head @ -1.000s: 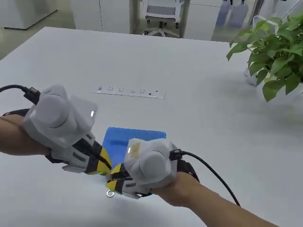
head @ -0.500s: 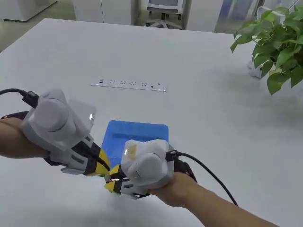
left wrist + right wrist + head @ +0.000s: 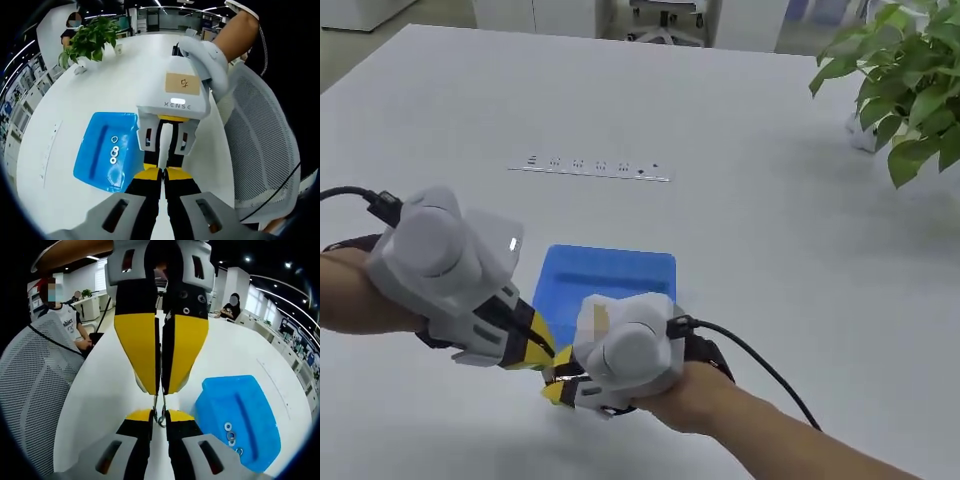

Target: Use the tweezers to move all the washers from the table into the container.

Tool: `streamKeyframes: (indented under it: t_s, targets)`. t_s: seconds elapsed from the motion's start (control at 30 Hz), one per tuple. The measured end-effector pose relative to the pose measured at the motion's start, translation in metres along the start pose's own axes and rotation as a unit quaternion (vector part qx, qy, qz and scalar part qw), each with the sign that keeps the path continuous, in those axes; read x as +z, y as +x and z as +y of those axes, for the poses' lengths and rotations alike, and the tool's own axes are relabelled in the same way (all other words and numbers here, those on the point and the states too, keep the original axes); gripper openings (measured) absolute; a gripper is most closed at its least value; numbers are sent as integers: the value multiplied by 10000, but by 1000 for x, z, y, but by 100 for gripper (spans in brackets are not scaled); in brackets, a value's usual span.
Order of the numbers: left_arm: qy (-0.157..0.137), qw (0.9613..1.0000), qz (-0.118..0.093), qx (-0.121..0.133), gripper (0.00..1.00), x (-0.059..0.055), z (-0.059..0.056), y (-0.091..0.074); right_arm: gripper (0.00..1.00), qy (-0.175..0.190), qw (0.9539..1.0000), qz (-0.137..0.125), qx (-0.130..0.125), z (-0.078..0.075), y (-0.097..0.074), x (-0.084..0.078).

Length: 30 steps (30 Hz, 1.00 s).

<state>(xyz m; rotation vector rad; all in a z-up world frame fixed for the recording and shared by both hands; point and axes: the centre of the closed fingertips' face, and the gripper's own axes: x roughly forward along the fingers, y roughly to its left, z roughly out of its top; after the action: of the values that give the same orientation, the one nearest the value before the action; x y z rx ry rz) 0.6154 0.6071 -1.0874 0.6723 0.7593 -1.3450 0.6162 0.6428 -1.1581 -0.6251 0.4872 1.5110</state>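
Observation:
A blue tray [image 3: 620, 272] lies on the white table, just behind my two grippers. In the left gripper view three washers [image 3: 114, 150] lie in the tray [image 3: 92, 157]; the right gripper view shows them [image 3: 230, 435] too. My left gripper [image 3: 546, 357] and right gripper [image 3: 560, 386] meet tip to tip at the tray's near left corner. Thin metal tweezers [image 3: 159, 365] run between the left gripper's yellow jaws down into my right gripper [image 3: 160, 416]. Both pairs of jaws are shut on them. My left gripper [image 3: 162, 172] faces the right one head on.
A white power strip [image 3: 590, 167] lies farther back on the table. A potted plant [image 3: 910, 90] stands at the far right. A mesh office chair [image 3: 260, 150] is at the table's near edge. People sit in the background.
The head camera has tilted, shifting the picture. A washer that lay on the table under the right gripper one second ago is now hidden. The grippers stay tip to tip.

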Motion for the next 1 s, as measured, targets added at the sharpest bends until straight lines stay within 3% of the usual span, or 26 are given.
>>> streamKeyframes:
  t_s: [0.1, 0.5, 1.0]
  targets:
    - [-106, 9999, -81, -20, 6, 2, 3, 1, 12, -5, 10000, 13, -32, 0, 0, -2]
    - [-116, 9999, -54, -93, 6, 2, 6, 1, 11, 81, 9999, -54, -65, -2, -2, -1]
    - [-80, 9999, 11, -140, 6, 2, 0, 0, 10, 199, 9998, -66, -36, 1, -3, 0]
